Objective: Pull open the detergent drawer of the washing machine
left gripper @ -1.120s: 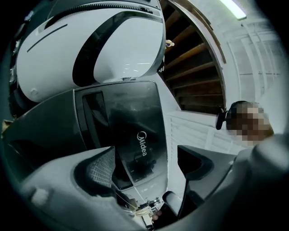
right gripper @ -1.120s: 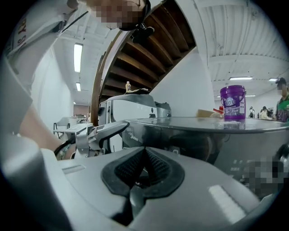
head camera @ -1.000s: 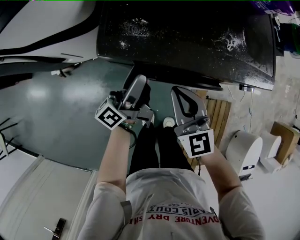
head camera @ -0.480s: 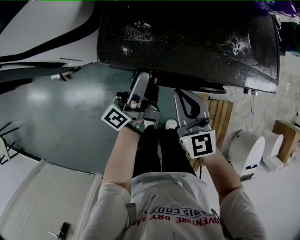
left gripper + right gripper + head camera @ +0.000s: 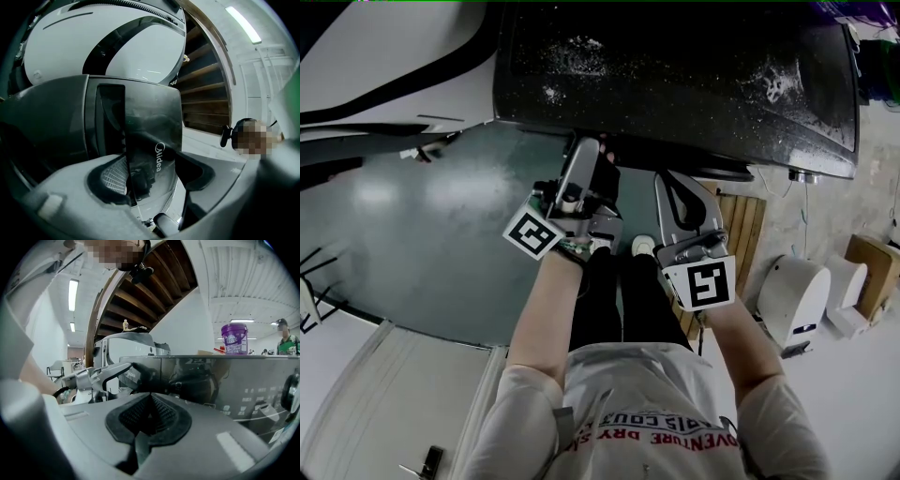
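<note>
The dark washing machine (image 5: 675, 75) fills the top of the head view. My left gripper (image 5: 586, 152) reaches under its front edge. In the left gripper view the glossy drawer front (image 5: 150, 140), printed "Midea", stands between the two pads. The left gripper (image 5: 152, 180) is closing, with the pads against the panel's two edges. My right gripper (image 5: 677, 185) hangs just right of it, short of the machine. Its pads meet in the right gripper view, so the right gripper (image 5: 149, 420) is shut on nothing. That view also shows the left gripper (image 5: 108, 373) at the drawer.
A white washer (image 5: 117, 51) stands beside the dark one. A purple tub (image 5: 234, 338) sits on the machine's top, above the control panel (image 5: 243, 394). Wooden slats (image 5: 739, 234), a white appliance (image 5: 787, 300) and a cardboard box (image 5: 867, 272) lie to the right.
My left gripper has moved up and right to the washer's front edge, and its jaws have narrowed onto the drawer front. The right gripper has barely shifted.
</note>
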### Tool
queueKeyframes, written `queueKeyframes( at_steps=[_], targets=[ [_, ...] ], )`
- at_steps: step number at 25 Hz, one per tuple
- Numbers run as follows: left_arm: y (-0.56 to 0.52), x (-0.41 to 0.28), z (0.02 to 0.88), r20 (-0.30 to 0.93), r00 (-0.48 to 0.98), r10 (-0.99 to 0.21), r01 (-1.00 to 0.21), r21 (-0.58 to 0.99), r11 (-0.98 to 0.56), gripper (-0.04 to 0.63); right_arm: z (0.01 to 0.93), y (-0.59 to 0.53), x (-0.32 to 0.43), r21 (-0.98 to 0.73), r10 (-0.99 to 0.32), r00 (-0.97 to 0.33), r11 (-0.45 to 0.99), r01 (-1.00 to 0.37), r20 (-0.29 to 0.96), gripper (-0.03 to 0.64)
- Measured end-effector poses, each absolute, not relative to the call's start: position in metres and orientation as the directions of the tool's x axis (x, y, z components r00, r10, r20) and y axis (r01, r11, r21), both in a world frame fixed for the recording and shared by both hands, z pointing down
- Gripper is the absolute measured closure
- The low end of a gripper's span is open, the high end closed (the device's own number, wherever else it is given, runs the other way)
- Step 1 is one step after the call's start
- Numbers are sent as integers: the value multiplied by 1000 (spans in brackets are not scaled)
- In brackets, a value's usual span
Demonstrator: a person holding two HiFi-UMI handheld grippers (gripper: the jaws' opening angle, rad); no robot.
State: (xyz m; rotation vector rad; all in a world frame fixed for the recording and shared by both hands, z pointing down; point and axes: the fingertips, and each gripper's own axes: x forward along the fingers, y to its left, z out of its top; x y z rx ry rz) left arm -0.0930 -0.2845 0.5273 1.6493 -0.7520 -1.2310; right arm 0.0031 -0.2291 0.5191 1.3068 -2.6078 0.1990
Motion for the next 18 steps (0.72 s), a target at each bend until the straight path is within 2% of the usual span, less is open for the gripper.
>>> queueKeyframes(
  at_steps=[5, 18],
  targets=[
    [-284, -93, 527, -384, 306, -871, 50, 920, -388, 284, 522, -221, 13, 38, -781, -570, 597, -801, 257, 615],
    [-256, -97, 526, -410, 254, -876, 70, 911, -406, 301, 519, -210, 31, 51, -810, -531, 558, -828, 250, 615]
  ],
)
